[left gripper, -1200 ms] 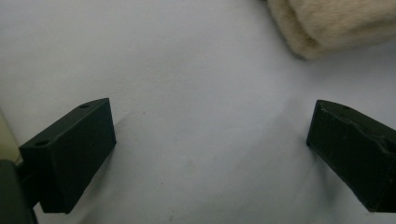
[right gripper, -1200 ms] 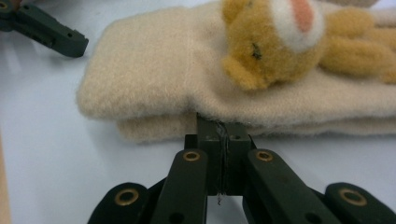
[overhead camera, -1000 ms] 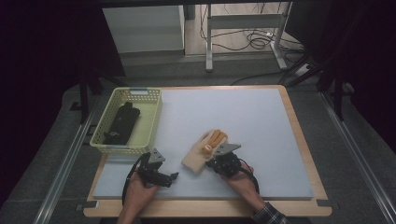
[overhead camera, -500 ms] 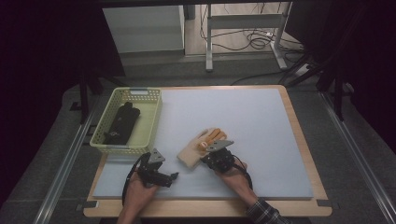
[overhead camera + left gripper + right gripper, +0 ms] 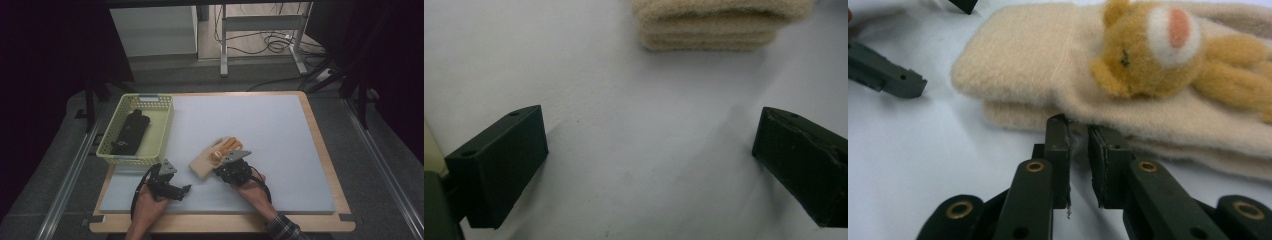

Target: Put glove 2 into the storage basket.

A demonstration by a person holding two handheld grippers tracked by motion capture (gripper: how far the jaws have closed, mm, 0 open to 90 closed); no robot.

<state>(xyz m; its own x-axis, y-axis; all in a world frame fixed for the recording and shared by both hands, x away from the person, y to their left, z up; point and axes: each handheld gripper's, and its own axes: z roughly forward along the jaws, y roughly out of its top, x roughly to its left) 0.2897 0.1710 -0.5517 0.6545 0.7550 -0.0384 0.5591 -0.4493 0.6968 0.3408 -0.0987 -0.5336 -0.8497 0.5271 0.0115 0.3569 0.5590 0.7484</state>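
A pair of stacked cream fleece gloves (image 5: 206, 161) lies on the pale mat, with a small tan bear (image 5: 226, 146) on top. In the right gripper view the gloves (image 5: 1038, 55) and bear (image 5: 1158, 45) are close ahead, and my right gripper (image 5: 1079, 127) has its jaws drawn nearly together on the edge of the lower glove. From above, the right gripper (image 5: 220, 171) sits at the gloves' near side. My left gripper (image 5: 184, 190) rests on the mat to their left, open. Its jaws (image 5: 649, 165) stand wide apart with bare mat between, and the gloves' cuff ends (image 5: 719, 25) lie farther ahead.
A yellow-green mesh basket (image 5: 162, 127) stands at the mat's left edge with a black object (image 5: 131, 131) inside. The mat (image 5: 265, 125) lies on a wooden table. One jaw of the left gripper (image 5: 883, 75) shows at the left of the right gripper view.
The gloves and my right gripper have shifted together a little to the left, toward the left gripper. The left gripper has stayed put.
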